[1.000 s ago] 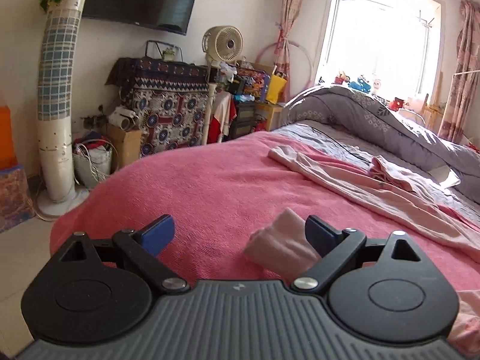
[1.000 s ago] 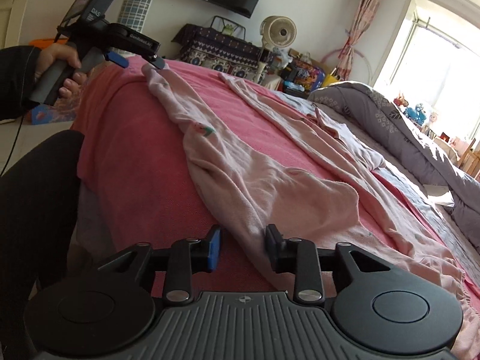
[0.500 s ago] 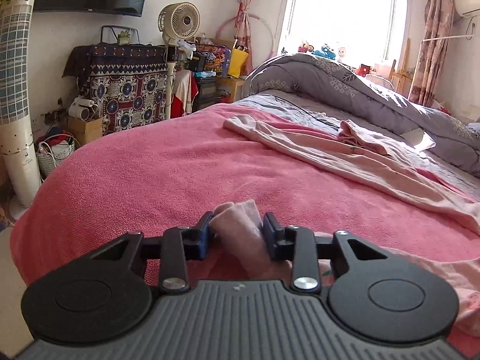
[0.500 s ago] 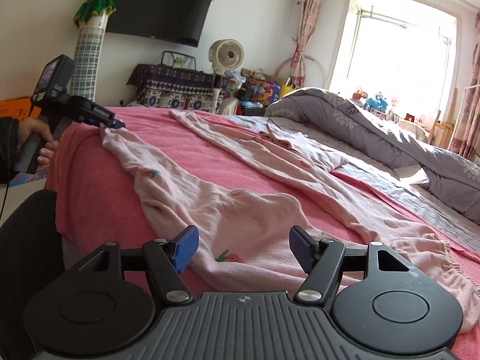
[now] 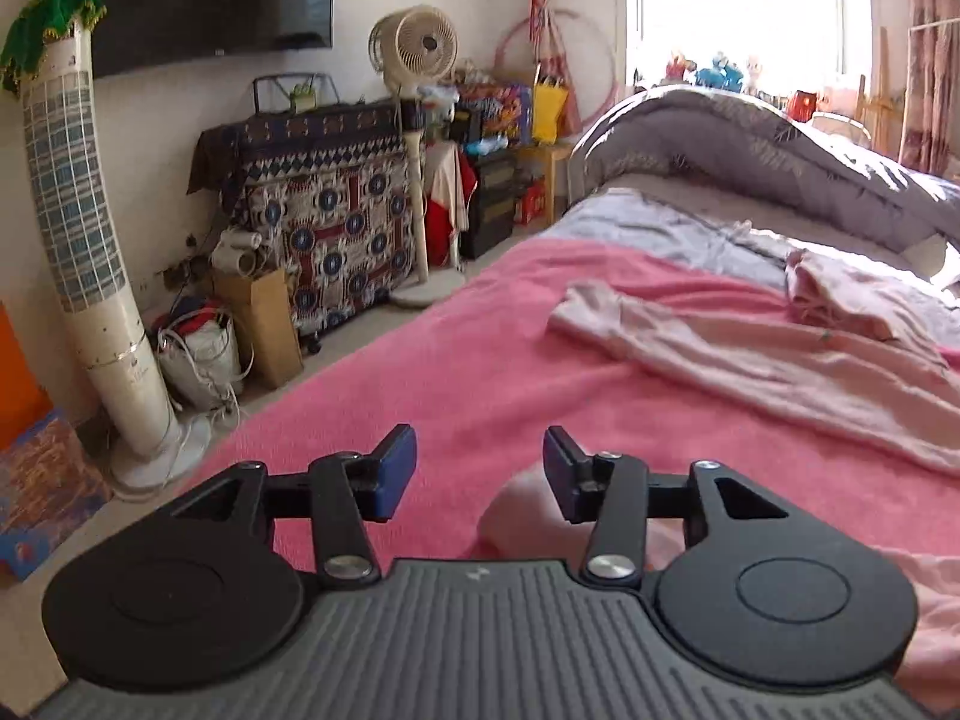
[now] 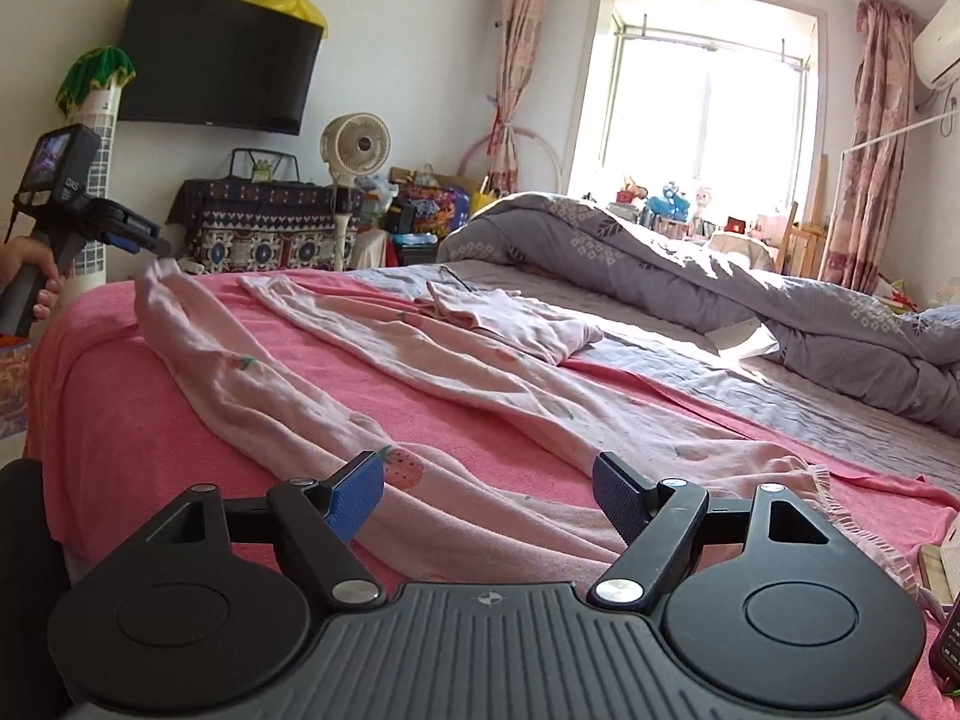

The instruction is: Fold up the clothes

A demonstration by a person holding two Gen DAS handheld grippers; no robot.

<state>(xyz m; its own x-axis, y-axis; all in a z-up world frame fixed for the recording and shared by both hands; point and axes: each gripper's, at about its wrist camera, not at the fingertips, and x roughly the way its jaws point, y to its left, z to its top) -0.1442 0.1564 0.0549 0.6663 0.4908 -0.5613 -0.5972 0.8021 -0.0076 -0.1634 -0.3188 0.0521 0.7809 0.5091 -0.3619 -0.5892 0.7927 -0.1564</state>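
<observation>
Setting up first fold: pink garment [image 6: 420,396] lies stretched along the pink blanket [image 6: 108,396] on the bed.

We see left gripper [image 5: 479,468] fingers spread, one sleeve end just below, unpinched. Right gripper [image 6: 487,495] fingers spread over the near hem. We judge the next move needs both fingers pressed onto cloth edges before lifting across.

Bright daylight from blown-out window [image 6: 696,120], slight motion blur, fisheye-bent edges
</observation>
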